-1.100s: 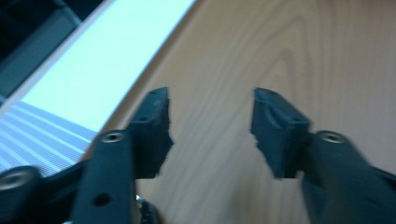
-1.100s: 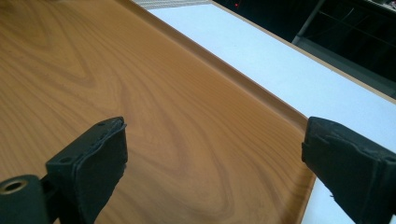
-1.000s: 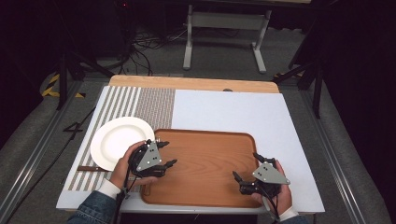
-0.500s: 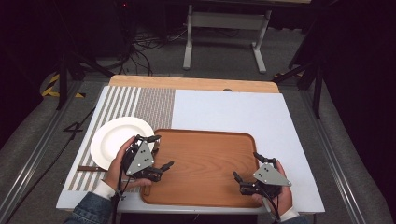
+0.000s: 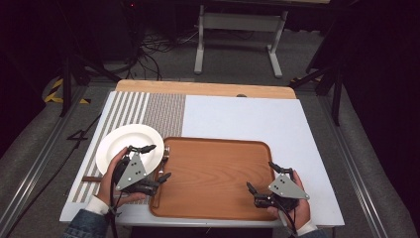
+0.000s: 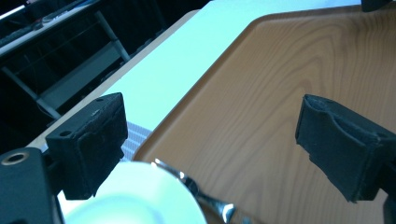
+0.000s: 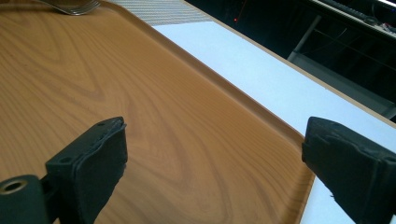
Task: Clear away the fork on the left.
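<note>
High view: left gripper (image 5: 157, 162), jaws just opened and empty, spans plate (image 5: 119, 144) edge and wooden tray (image 5: 213, 173) near-left corner; fork (image 5: 165, 152) lies between them. Right gripper (image 5: 260, 176) open at tray's near-right. Left gripper view: fork (image 6: 205, 198) beside plate (image 6: 140, 196), unheld. Right gripper view: jaws wide above tray (image 7: 140, 102), fork (image 7: 74, 5) far left.

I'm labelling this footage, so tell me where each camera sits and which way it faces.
High view: above the person's side, looking forward and down on the wooden tray; both hands, left gripper and right gripper show.
Left gripper view: between its open jaws, the tray, plate, fork.
Right gripper view: between its open jaws, the tray.
All share the tray.
</note>
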Available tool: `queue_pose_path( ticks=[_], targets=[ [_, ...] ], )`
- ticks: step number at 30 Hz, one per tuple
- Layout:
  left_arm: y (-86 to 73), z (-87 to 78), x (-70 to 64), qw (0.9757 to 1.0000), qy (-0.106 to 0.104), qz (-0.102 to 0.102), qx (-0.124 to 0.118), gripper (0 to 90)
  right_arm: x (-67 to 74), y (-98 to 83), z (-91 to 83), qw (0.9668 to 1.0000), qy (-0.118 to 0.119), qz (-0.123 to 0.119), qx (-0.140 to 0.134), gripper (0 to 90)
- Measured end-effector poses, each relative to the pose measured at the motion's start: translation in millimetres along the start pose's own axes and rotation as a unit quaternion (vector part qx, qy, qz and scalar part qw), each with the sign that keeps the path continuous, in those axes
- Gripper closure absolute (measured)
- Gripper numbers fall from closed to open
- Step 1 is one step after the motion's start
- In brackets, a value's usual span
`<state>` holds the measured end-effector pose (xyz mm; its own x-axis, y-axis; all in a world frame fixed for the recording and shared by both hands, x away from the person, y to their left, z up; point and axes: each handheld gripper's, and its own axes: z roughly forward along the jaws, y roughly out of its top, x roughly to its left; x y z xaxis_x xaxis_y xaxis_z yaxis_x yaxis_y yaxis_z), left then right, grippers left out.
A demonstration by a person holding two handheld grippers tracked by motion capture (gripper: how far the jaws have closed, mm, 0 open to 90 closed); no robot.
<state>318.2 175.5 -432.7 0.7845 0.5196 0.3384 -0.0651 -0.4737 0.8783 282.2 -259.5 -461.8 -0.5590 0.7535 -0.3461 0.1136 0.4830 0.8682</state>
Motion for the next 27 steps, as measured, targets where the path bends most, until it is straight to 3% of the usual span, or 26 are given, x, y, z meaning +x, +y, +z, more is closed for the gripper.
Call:
queue_pose_path(
  ticks=[9,12,14,18,21,27],
  targets=[
    [-27.6,-20.8,2.3,0.9989,0.022,-0.037,0.016,9.5,-1.0,0.0,-0.4,1.0,-0.005,-0.001,-0.005,7.5],
    [-34.8,-26.7,1.8,0.9981,0.026,-0.055,0.009,9.5,-1.3,-0.2,0.1,1.0,-0.006,-0.001,-0.004,7.5],
    [-41.5,-30.8,-0.1,0.9965,0.029,-0.078,0.007,9.2,-1.3,-0.5,0.1,1.0,-0.007,0.0,-0.005,7.5],
    [-45.8,-35.0,-3.3,0.9963,0.033,-0.078,0.017,8.7,-2.1,-1.2,-0.5,0.9999,-0.009,0.003,-0.006,7.2],
    [-48.2,-35.4,-2.3,0.9956,0.03,-0.088,0.011,8.3,-4.1,-1.3,-1.8,0.9998,-0.014,0.007,-0.01,6.7],
    [-48.2,-33.3,-2.5,0.9959,0.025,-0.086,0.011,7.5,-5.2,-1.6,-3.8,0.9996,-0.019,0.012,-0.015,6.3]
  ],
)
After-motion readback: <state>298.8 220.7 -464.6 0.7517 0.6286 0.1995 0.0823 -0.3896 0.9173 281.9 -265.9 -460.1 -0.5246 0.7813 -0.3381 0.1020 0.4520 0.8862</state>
